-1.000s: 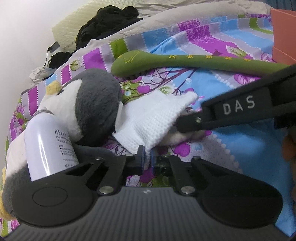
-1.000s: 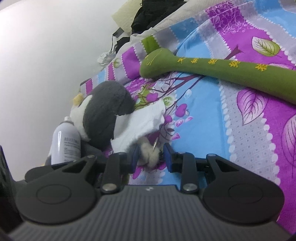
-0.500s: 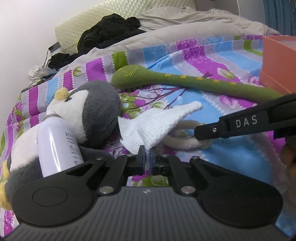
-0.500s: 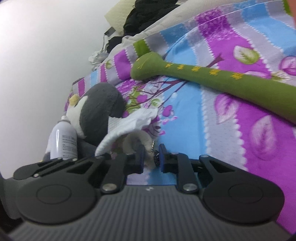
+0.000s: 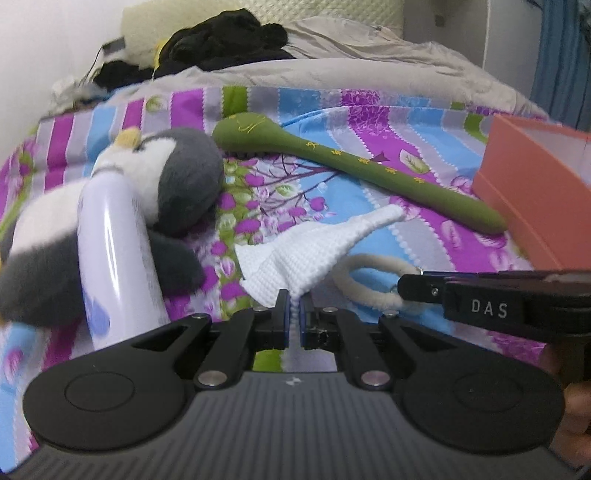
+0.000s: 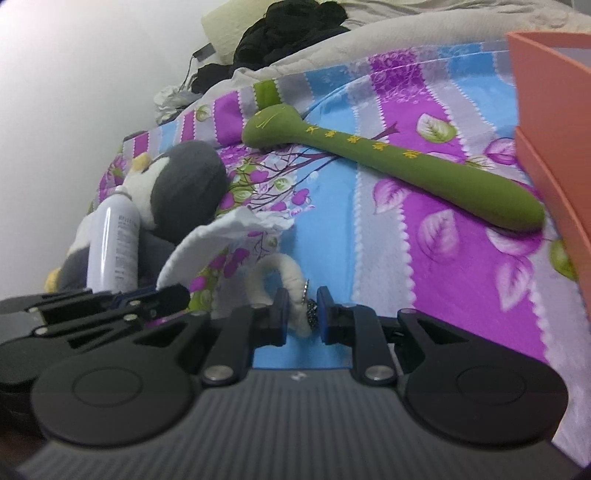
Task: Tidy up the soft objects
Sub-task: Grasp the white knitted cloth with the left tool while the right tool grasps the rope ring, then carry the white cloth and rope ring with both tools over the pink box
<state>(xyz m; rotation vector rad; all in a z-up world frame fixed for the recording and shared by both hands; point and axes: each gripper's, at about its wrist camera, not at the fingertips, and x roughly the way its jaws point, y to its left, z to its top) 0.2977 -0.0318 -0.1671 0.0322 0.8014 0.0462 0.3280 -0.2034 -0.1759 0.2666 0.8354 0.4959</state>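
My left gripper [image 5: 293,317] is shut on a corner of a white knit cloth [image 5: 314,251] and holds it lifted off the bedspread; the cloth also shows in the right wrist view [image 6: 207,243]. My right gripper [image 6: 300,314] is shut on a cream fluffy hair ring [image 6: 280,277] with a dark beaded charm, also seen in the left wrist view [image 5: 365,280]. A grey and white plush penguin [image 5: 166,184] lies at left with a white spray bottle [image 5: 114,251] against it. A long green plush snake [image 5: 354,166] lies behind.
An orange box [image 5: 535,192] stands at the right on the patterned bedspread [image 5: 424,221]. Black clothes [image 5: 221,44] and a beige blanket [image 5: 351,66] are piled at the back, by a cream pillow [image 6: 225,18]. A white wall [image 6: 74,92] is on the left.
Both grippers have risen and pulled back. The cloth has come up off the penguin in my left gripper. The hair ring has lifted in my right gripper.
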